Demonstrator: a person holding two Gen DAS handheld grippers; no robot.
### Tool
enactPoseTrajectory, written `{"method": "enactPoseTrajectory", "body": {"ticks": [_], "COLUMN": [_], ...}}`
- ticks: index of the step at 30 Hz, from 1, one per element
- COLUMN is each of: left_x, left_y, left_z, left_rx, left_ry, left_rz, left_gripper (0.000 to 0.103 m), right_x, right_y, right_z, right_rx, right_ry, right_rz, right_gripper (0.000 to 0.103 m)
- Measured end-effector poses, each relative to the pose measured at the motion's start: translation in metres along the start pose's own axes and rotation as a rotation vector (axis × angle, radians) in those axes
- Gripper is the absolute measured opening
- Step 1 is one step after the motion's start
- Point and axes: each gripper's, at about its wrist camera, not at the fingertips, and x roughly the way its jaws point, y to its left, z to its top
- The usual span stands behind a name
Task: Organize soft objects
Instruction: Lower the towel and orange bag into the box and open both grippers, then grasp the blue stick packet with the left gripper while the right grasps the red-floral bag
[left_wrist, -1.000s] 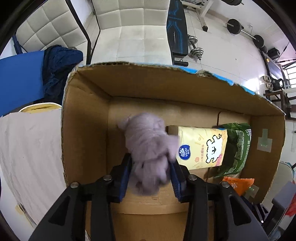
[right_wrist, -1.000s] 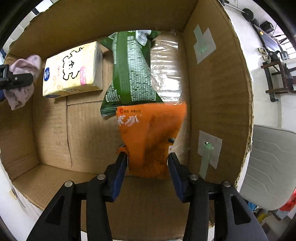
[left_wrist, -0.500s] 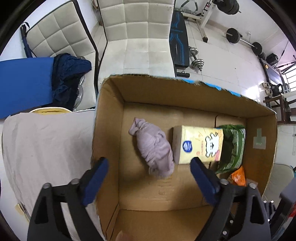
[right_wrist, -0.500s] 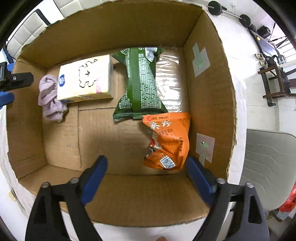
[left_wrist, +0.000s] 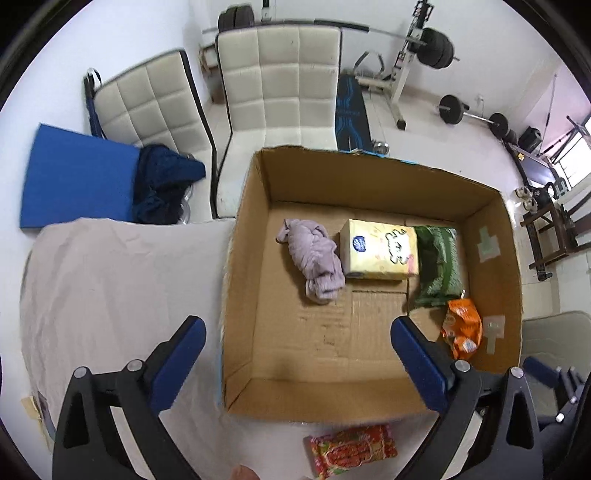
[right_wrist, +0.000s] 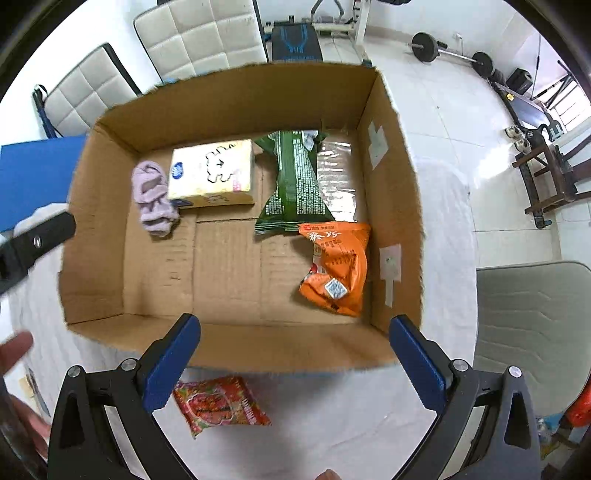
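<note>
An open cardboard box (left_wrist: 243, 280) (right_wrist: 391, 206) stands on a cloth-covered table. Inside lie a lilac cloth (left_wrist: 316, 264) (right_wrist: 153, 201), a yellow tissue pack (left_wrist: 380, 254) (right_wrist: 212, 177), a green snack bag (left_wrist: 437, 267) (right_wrist: 295, 184) and an orange snack bag (left_wrist: 463, 326) (right_wrist: 336, 266). A red snack packet (left_wrist: 351, 448) (right_wrist: 218, 404) lies on the table in front of the box. My left gripper (left_wrist: 297, 336) is open and empty above the box's near left. My right gripper (right_wrist: 295, 334) is open and empty above the box's near wall.
A clear plastic packet (right_wrist: 338, 177) lies by the box's right wall. White padded chairs (left_wrist: 280, 85), a blue mat (left_wrist: 74, 184) and gym weights (left_wrist: 452, 109) stand behind the table. A grey chair (right_wrist: 532, 332) is at the right.
Both grippers opened, dropped the lilac cloth and the orange bag in the box, then pulled back and up. The red packet has come into view.
</note>
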Motion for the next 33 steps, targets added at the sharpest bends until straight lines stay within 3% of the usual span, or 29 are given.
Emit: {"method": "enactPoseTrajectory", "body": {"ticks": [12, 20, 25, 29, 33], "left_x": [-0.078, -0.106, -0.083, -0.035, 0.007], "left_y": [-0.009, -0.003, 0.027, 0.054, 0.078], "left_z": [-0.055, -0.07, -0.105, -0.144, -0.179], "left_rx": [0.04, 0.024, -0.047, -0.104, -0.171], "left_ry": [-0.158, -0.202, -0.113, 0.048, 0.187], "left_rz": [0.041, 0.046, 0.132, 0.161, 0.159], "left_gripper": [0.103, 0.103, 0.103, 0.103, 0.103], "right_x": [-0.07, -0.103, -0.07, 0.008, 0.072], "right_y": [0.0, 0.002, -0.003, 0.0, 0.017], "right_z": [-0.051, -0.074, -0.093, -0.116, -0.133], "right_rx": [0.009, 0.016, 0.107, 0.248, 0.345], "right_ry": [-0.167, -0.198, -0.055, 0.17, 0.292], "right_rz": [0.02, 0.056, 0.173, 0.288, 0.301], "right_gripper": [0.103, 0.103, 0.103, 0.103, 0.103]}}
